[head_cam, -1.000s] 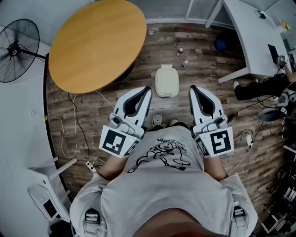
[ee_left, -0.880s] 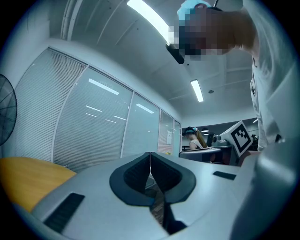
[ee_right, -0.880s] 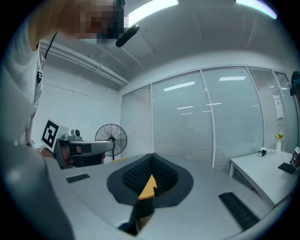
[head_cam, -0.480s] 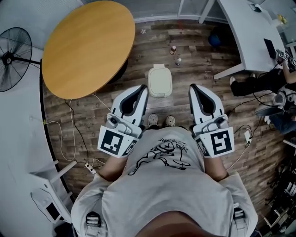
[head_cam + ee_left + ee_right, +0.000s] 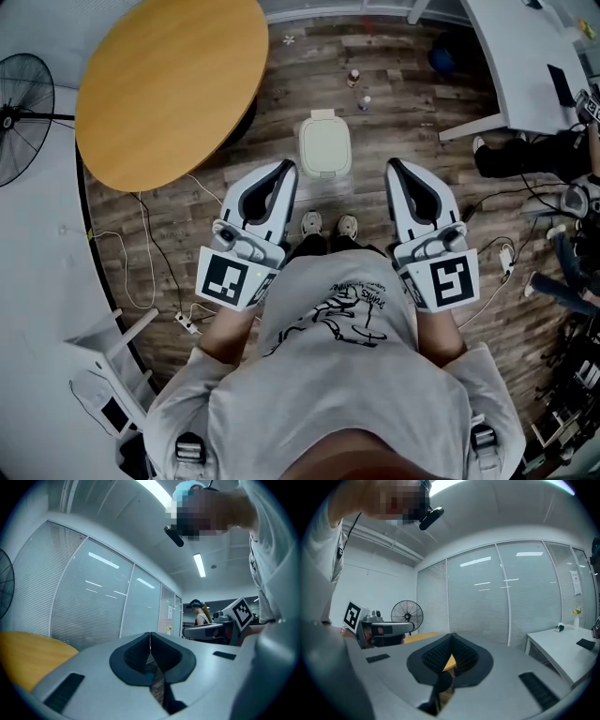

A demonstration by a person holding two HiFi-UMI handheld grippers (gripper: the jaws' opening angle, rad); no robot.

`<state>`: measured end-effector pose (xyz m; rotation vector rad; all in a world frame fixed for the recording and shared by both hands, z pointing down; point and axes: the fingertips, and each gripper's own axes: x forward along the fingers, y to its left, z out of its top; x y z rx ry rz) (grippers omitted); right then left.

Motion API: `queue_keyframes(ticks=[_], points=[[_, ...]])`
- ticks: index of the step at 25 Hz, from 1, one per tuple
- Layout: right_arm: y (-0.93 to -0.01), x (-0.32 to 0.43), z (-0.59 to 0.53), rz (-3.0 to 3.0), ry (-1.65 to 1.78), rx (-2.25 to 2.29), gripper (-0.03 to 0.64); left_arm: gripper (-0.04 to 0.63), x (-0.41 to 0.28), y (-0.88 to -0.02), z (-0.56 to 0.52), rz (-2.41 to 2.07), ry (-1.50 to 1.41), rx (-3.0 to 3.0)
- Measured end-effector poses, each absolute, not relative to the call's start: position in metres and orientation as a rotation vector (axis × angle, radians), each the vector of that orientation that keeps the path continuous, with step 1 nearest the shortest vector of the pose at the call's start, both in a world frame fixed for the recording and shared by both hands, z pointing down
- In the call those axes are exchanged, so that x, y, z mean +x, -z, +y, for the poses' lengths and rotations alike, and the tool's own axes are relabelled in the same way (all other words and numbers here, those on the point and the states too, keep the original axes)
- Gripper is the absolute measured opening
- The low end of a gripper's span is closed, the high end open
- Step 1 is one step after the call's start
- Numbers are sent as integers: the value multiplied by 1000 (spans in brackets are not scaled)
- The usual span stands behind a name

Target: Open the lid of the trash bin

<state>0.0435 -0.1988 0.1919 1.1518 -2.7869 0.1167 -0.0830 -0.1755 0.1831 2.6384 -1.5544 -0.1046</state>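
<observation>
A small cream trash bin (image 5: 325, 146) with its lid down stands on the wooden floor just ahead of the person's shoes. My left gripper (image 5: 287, 168) is held level at waist height, left of the bin and short of it, jaws closed tip to tip with nothing between them. My right gripper (image 5: 394, 168) is held the same way on the bin's right, also shut and empty. In the left gripper view the left gripper (image 5: 150, 633) shows its pads meeting; in the right gripper view the right gripper (image 5: 451, 635) does too. The bin is hidden in both gripper views.
A round wooden table (image 5: 164, 84) stands at the left, a floor fan (image 5: 21, 117) beyond it. Two small bottles (image 5: 358, 89) sit on the floor behind the bin. A white desk (image 5: 525, 56) and a seated person (image 5: 525, 155) are at the right. Cables (image 5: 155, 272) trail over the floor.
The person has stepped forward: the bin sits nearer the shoes, and both grippers have advanced level with it, staying shut.
</observation>
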Motion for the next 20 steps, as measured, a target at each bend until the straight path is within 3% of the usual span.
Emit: queue_keyframes(ticks=[20], points=[[-318,31,-228,-2656,-264,1048,31,20,-86,-313,-210,-1439,-101,2570]])
